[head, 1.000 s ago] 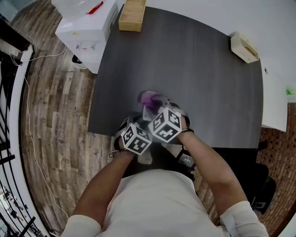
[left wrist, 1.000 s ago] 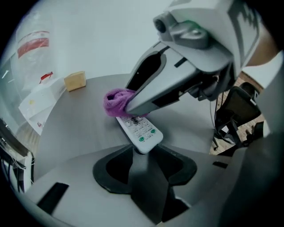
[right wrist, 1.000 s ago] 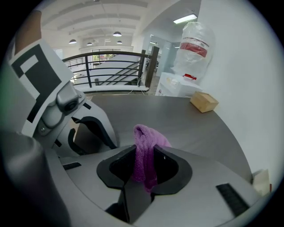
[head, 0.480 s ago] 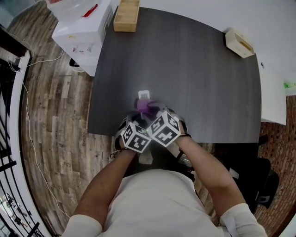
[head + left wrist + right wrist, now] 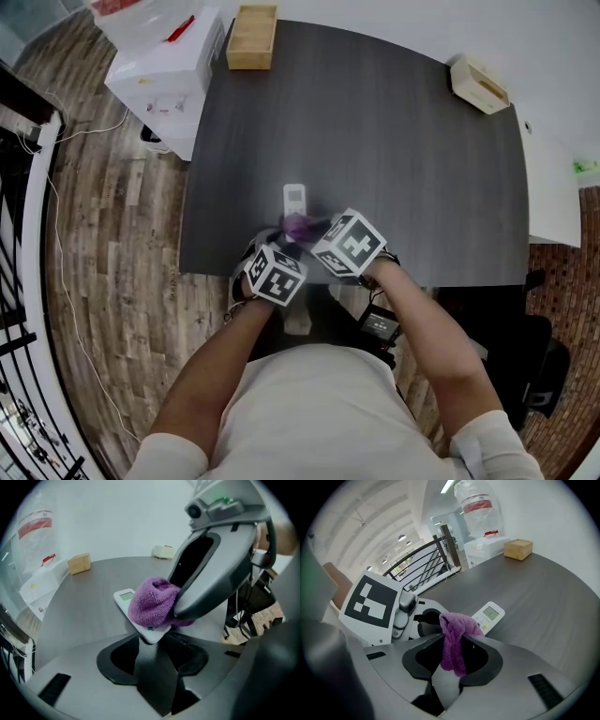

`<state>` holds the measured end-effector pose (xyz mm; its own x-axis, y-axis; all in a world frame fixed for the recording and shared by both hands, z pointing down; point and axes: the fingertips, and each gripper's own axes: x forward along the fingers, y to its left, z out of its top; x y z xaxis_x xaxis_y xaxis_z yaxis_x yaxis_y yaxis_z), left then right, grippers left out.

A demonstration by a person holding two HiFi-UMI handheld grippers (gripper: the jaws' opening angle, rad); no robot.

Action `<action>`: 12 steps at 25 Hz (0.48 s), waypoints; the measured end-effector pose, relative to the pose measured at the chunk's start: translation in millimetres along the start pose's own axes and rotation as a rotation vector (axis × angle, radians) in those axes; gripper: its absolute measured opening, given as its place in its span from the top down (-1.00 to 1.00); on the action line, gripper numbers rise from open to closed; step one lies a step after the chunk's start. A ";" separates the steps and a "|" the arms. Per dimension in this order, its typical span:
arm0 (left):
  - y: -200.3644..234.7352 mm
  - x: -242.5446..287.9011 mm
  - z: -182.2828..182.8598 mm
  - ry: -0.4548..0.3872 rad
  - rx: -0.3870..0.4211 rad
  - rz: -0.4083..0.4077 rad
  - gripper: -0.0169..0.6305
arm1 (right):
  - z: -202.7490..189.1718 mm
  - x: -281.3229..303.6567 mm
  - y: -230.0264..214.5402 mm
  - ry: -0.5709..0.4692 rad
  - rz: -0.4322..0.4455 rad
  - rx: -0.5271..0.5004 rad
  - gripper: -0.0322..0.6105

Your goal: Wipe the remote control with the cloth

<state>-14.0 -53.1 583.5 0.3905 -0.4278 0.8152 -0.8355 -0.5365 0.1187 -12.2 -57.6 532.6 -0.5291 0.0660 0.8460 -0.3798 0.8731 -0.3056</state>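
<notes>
Over on the left, the left gripper (image 5: 150, 643) has its jaws half closed, clamped on the near end of the white remote control (image 5: 123, 597), out over the near side of the dark table (image 5: 403, 141), its screen end pointing away. The purple cloth (image 5: 454, 632) sits bunched on the remote's middle, and on the right, the right gripper (image 5: 451, 667) pinches that cloth tight between its jaws.

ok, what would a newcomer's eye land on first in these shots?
The purple cloth stands out, pinched in the right tool and bunched on the white remote control. The left tool clamps the remote's near end, with the screen end pointing away. All of it sits toward the near edge of the dark table.
</notes>
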 end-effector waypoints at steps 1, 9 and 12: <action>0.5 -0.1 -0.1 0.000 0.000 0.001 0.41 | -1.6 -0.5 2.0 0.005 0.021 0.017 0.55; 1.9 -2.6 -2.5 -0.012 -0.025 -0.044 0.41 | -10.8 -19.0 14.4 -0.043 0.165 0.117 0.55; 11.4 -12.9 -3.7 -0.058 -0.088 -0.081 0.41 | -7.7 -33.7 1.2 -0.152 0.092 0.149 0.55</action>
<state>-30.0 -50.9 576.4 0.4782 -0.4284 0.7667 -0.8298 -0.5063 0.2347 10.9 -55.0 507.1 -0.6706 0.0589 0.7394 -0.4262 0.7853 -0.4491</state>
